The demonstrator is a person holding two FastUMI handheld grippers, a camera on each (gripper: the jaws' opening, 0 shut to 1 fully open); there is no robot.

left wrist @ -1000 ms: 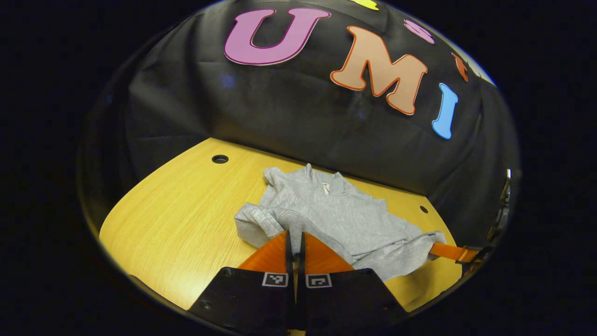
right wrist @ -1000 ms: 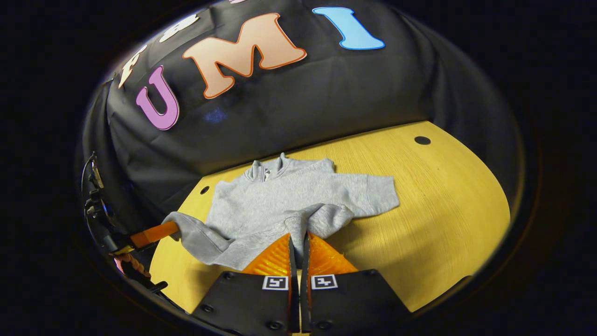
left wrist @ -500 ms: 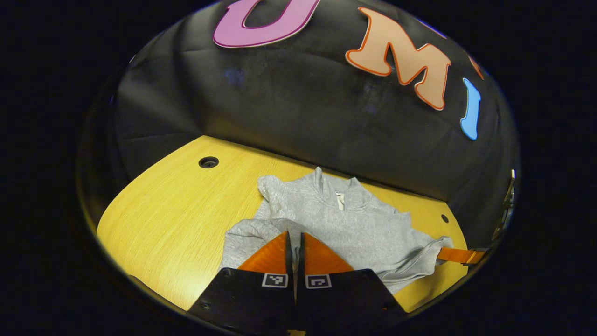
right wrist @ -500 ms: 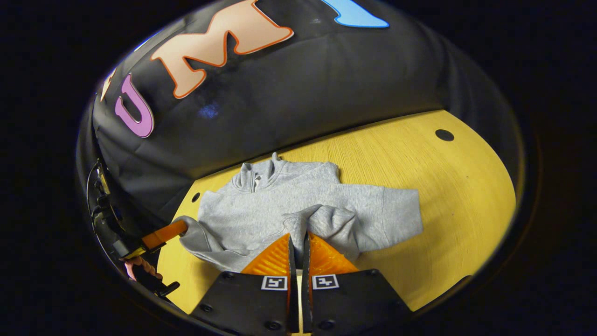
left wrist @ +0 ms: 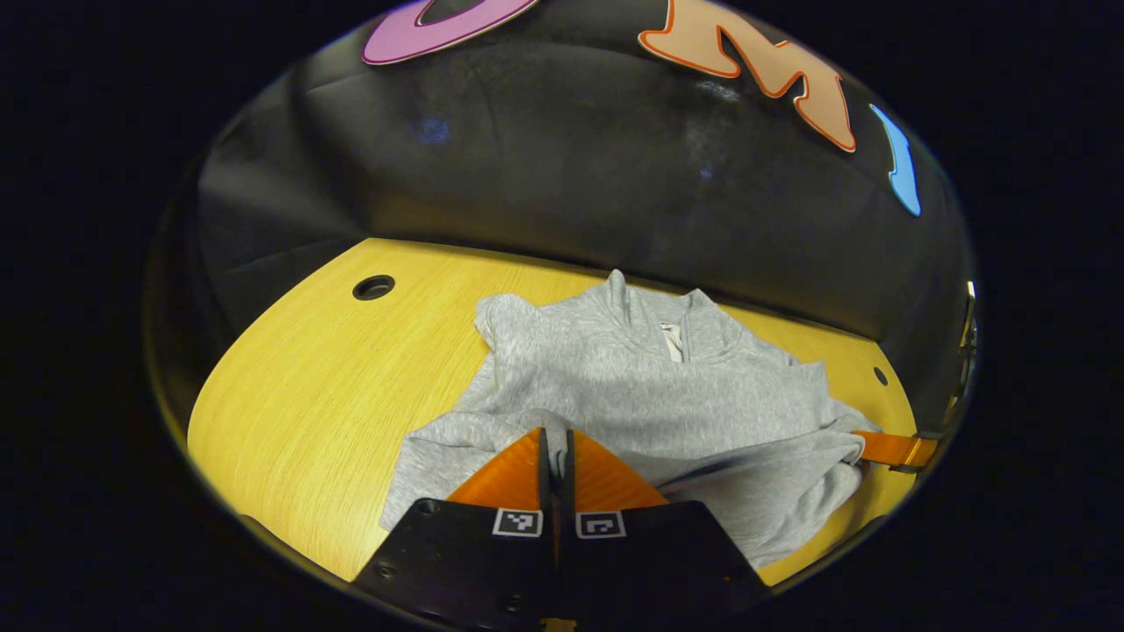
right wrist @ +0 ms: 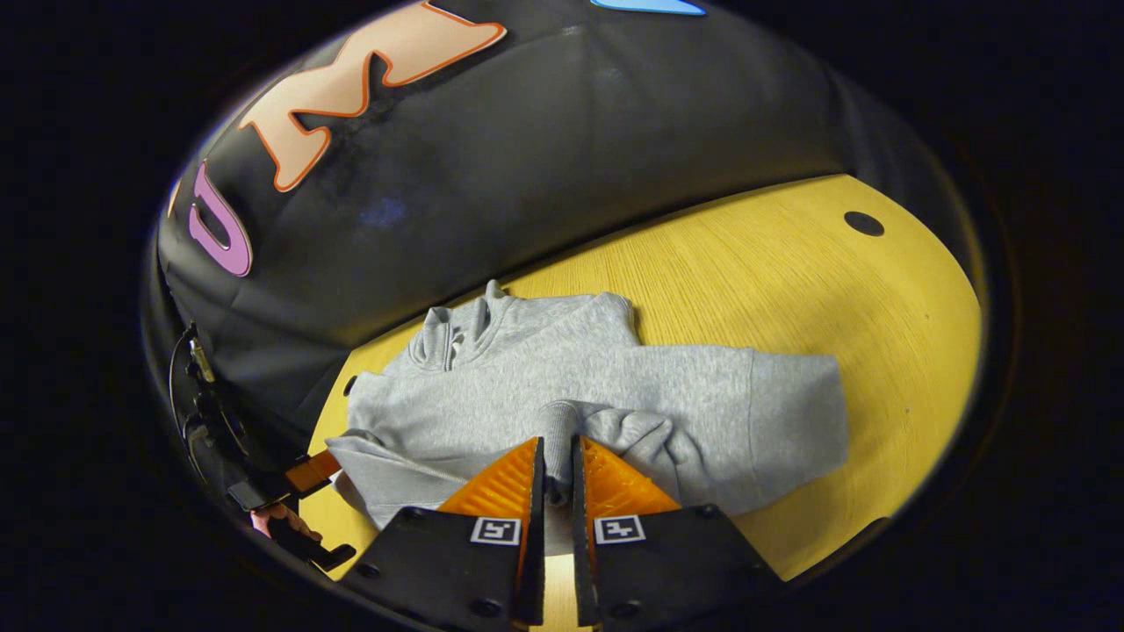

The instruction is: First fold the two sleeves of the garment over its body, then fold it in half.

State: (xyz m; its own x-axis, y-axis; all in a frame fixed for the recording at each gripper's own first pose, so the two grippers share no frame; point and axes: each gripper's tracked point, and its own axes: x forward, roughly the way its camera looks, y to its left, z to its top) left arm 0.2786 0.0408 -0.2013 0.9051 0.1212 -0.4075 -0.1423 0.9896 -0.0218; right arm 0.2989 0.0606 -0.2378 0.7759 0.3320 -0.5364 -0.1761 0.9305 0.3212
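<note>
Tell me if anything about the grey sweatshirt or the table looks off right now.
Nothing looks damaged or spilled. The grey sweatshirt is mid-fold: the left gripper and right gripper each pinch a bunched cuff over its body, so it lies rumpled on the table.

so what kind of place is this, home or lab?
Likely a recording booth, not a home: black cloth wall behind a bare wooden table with cable holes, and one grey sweatshirt laid out, pinched by both grippers.
</note>
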